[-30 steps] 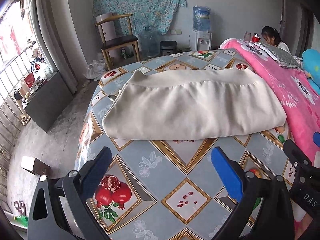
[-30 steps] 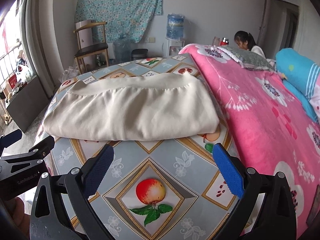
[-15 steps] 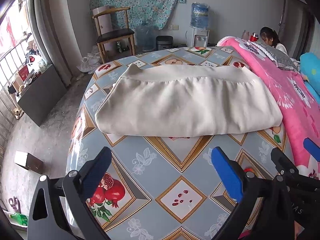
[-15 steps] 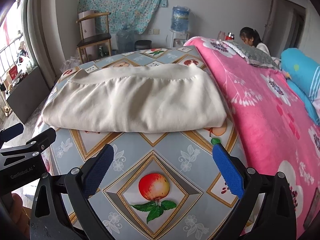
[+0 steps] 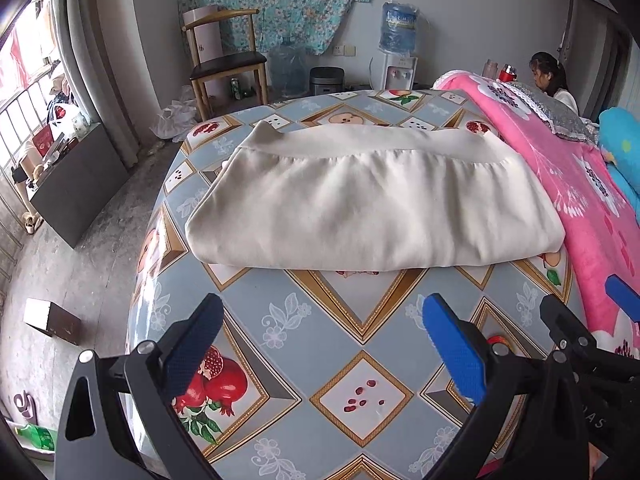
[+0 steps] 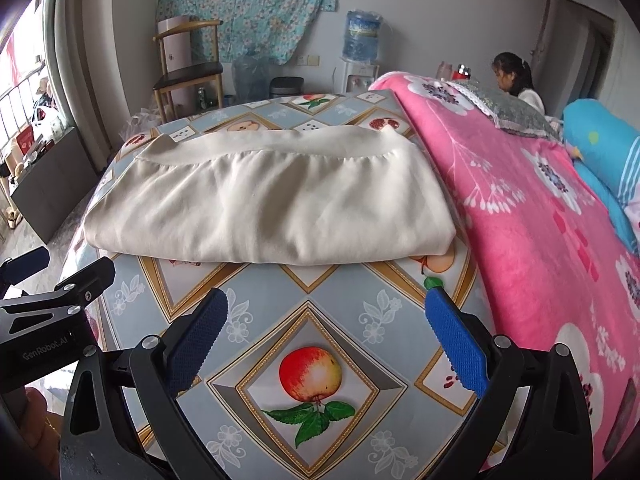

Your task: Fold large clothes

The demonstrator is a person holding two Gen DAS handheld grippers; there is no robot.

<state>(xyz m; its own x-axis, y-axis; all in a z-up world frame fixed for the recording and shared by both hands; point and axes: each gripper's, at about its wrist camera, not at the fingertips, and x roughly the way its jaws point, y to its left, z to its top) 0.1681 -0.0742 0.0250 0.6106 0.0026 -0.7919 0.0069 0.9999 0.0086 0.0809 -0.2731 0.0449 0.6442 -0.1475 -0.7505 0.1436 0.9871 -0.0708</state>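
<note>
A cream garment, soft and lightly creased, lies folded into a broad rectangle on a table covered with a glossy oilcloth printed in blue-grey and gold diamonds, pomegranates and apples. A gathered seam and a smooth flat band run along the garment's far edge; its near edge is a rounded fold, several layers thick. Its right end lies just beside a fleecy pink blanket with white flowers, which drapes over the table's right side.

The left gripper hovers above the bare oilcloth near the table's front edge, its jaws spread wide and holding nothing. Its fingertips carry textured blue pads. The right gripper hangs alongside over a printed apple, jaws equally wide apart and empty, clear of the cloth. Neither touches the garment, which rests a little way ahead of both.

Behind the table stand a wooden chair with a dark seat, a water dispenser with a blue bottle, and a floral cloth pinned to the grey wall. A person sits at the far right beyond the blanket.
</note>
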